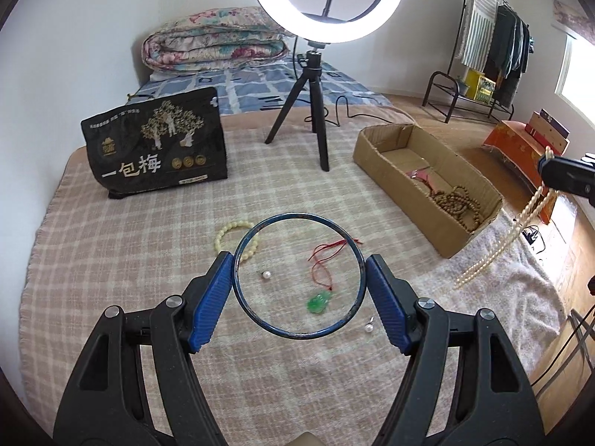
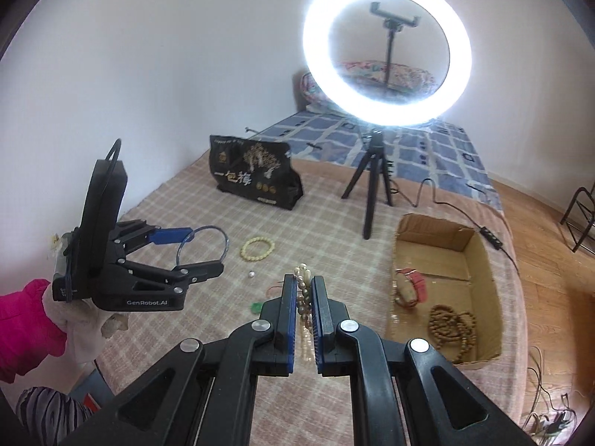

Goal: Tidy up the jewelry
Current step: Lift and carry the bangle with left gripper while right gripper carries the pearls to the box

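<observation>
Left gripper (image 1: 299,273) is clamped across a blue bangle (image 1: 297,215), held flat above the blanket. Right gripper (image 2: 305,299) is pinched shut on a pearl strand (image 2: 303,278), beads dangling below. Cardboard box (image 2: 483,256) sits mid-right of the frame w/ wooden beads (image 2: 452,325) inside, so the right gripper is judged nearer; long axis runs front-to-back.

Ring light (image 1: 327,0) top cut off; pearl necklace (image 2: 305,297) partly hidden between pads.

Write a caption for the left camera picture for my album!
The left gripper holds a blue bangle above the blanket, near a cardboard box of beads.
</observation>
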